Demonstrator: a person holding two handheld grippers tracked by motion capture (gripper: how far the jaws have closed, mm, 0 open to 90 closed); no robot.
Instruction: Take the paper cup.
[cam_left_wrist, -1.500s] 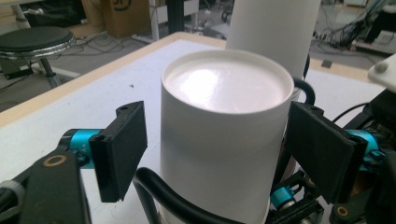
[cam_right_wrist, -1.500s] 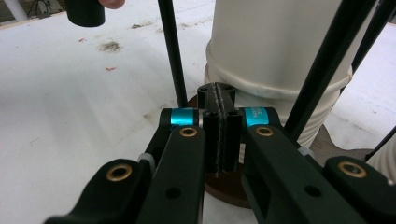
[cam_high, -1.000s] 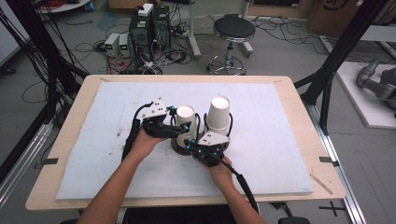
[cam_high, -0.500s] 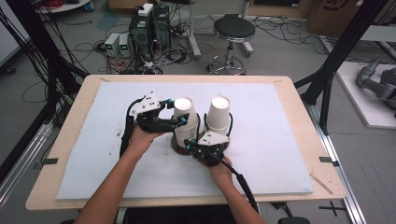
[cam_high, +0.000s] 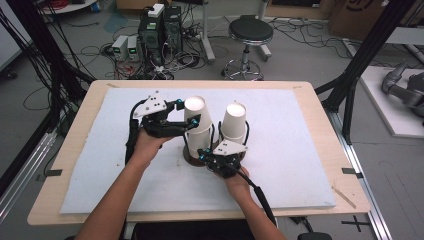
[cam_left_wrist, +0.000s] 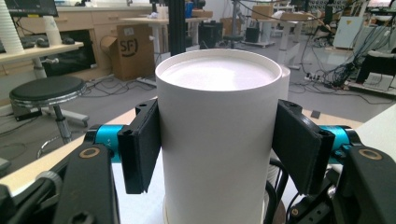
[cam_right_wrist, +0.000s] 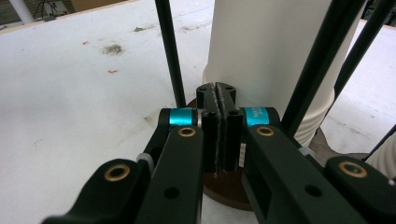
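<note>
The white paper cup (cam_high: 195, 116) sits upside down, flat base up, upright and lifted partly off the top of the left stack of white cups (cam_high: 198, 142). In the left gripper view the cup (cam_left_wrist: 217, 135) shows a plain, smooth wall and a recessed base, with black pads pressed on both sides. The stack stands on a dark round stand (cam_high: 194, 159) with thin black rods on the white mat.

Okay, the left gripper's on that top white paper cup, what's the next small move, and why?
Probably lift it straight up. The left gripper, whose jaws have just been closing, clamps the upside-down white paper cup between its pads, and the cup looks nested on the white cup stack. The shut right gripper sits at the brown round base.
</note>
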